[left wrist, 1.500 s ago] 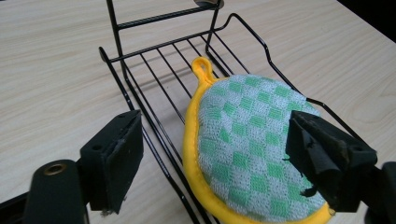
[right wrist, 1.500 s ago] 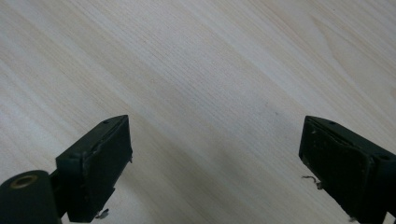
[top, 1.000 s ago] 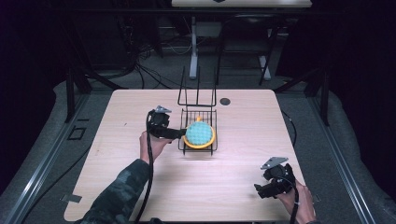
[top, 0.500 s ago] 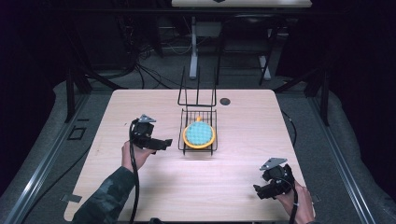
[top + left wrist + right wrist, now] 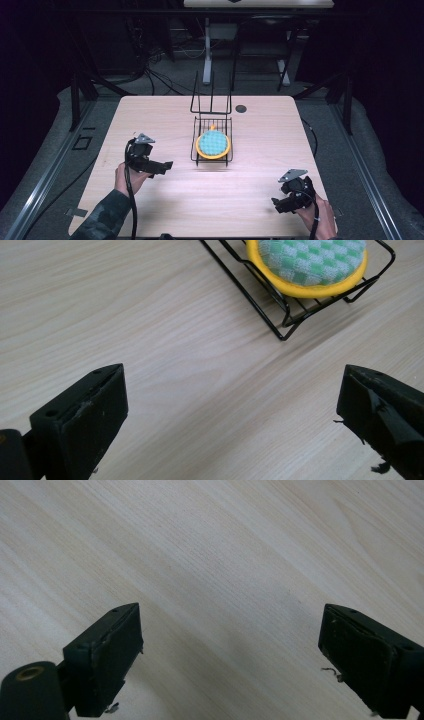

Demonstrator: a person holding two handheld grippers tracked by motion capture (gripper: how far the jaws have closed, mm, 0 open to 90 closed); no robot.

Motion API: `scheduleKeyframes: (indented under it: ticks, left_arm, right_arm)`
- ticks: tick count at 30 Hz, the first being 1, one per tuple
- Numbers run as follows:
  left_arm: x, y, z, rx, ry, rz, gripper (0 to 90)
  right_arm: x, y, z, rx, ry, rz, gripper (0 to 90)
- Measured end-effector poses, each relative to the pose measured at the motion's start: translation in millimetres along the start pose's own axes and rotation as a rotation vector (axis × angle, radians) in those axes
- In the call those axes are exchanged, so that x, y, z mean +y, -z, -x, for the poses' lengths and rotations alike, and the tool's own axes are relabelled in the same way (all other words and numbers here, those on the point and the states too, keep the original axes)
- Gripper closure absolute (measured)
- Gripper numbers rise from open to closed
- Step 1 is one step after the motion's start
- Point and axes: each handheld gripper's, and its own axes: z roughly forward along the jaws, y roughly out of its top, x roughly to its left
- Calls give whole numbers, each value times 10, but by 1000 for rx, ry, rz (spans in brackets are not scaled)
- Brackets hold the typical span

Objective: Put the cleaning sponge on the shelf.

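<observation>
A black wire rack (image 5: 212, 142) stands mid-table on the pale wood-grain table (image 5: 260, 190). Lying flat in it is a round pad (image 5: 213, 144), yellow-rimmed with a green checked, woven-looking face. What the small orange tab at its far edge is cannot be made out from the high view. The left gripper view gives the weave and the rack's bent wire feet. The left gripper (image 5: 161, 167) is released, its jaws having just been opening with nothing between them, well left of the rack. The right gripper (image 5: 280, 206) is released over bare wood.
</observation>
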Motion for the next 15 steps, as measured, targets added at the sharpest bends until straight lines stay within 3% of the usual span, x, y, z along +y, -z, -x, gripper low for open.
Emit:
scheduleKeyframes:
  ticks: [5, 8, 15]
  left_arm:
    - [-138, 37, -47, 12, 15, -17, 1]
    - [-247, 5, -79, 13, 43, -46, 1]
    - [-412, -47, -136, 36, 61, -80, 0]
  right_arm:
    - [-4, -3, 2, 0, -4, -2, 100]
    - [-3, -6, 4, 2, -3, -4, 100]
    - [-5, -11, 9, 1, -2, -7, 100]
